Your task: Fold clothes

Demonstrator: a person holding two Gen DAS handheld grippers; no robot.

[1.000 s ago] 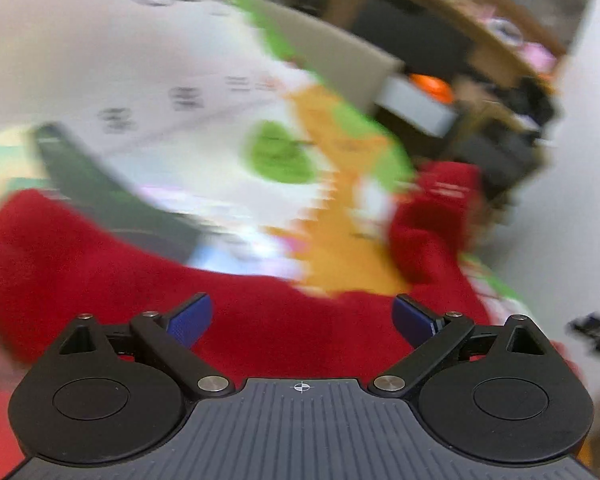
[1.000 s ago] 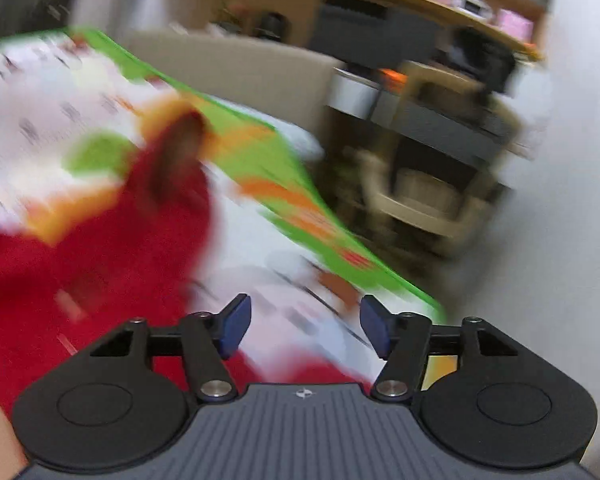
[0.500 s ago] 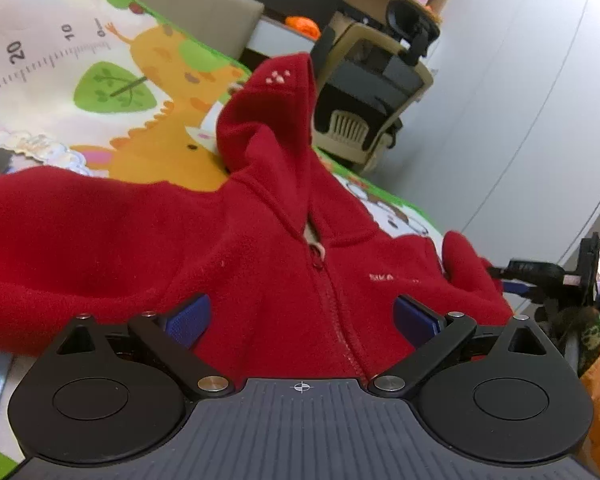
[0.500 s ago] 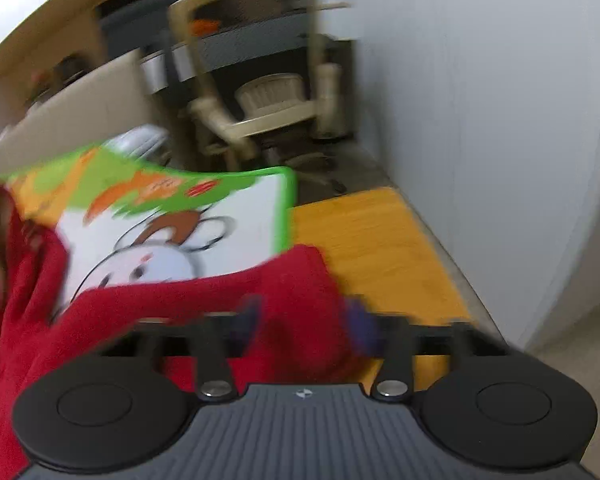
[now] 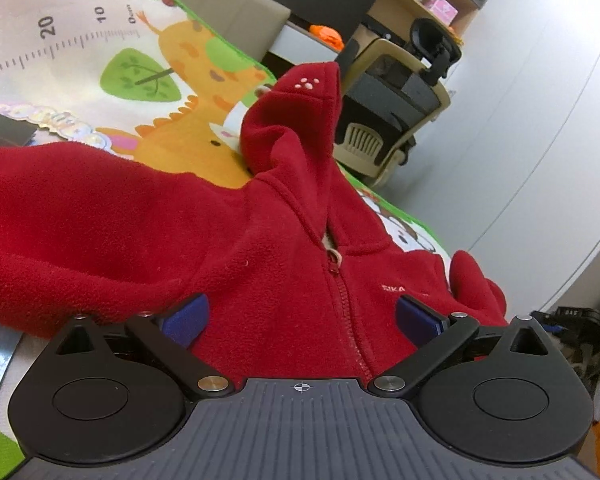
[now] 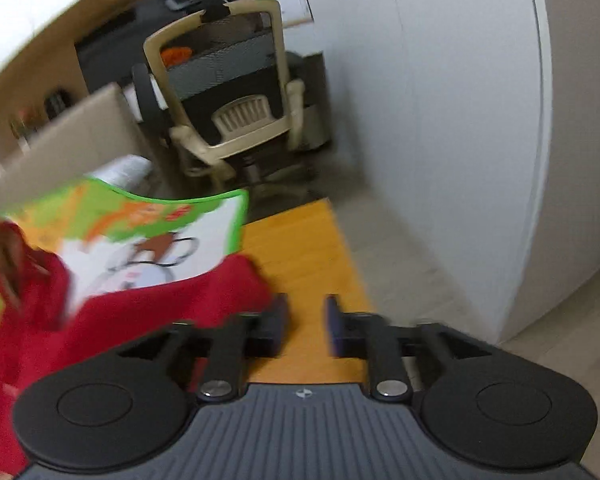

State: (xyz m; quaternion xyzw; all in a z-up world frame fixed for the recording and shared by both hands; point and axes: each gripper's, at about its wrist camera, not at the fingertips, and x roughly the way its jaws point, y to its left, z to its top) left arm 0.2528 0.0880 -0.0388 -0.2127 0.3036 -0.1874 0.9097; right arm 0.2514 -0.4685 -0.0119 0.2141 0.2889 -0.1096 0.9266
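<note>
red hoodie point(image 5: 228, 240) under wide-spread left gripper point(image 5: 300, 318); right gripper point(image 6: 306, 322) narrowly parted, empty, past its sleeve.

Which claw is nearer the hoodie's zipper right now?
Left. The left claw hangs open right over the zipper; the right claw sits off the red hoodie's sleeve end.

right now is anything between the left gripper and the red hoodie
Nothing visible. The left gripper is open right over the red hoodie, fingers either side of its zipper, with only fleece between them.
</note>
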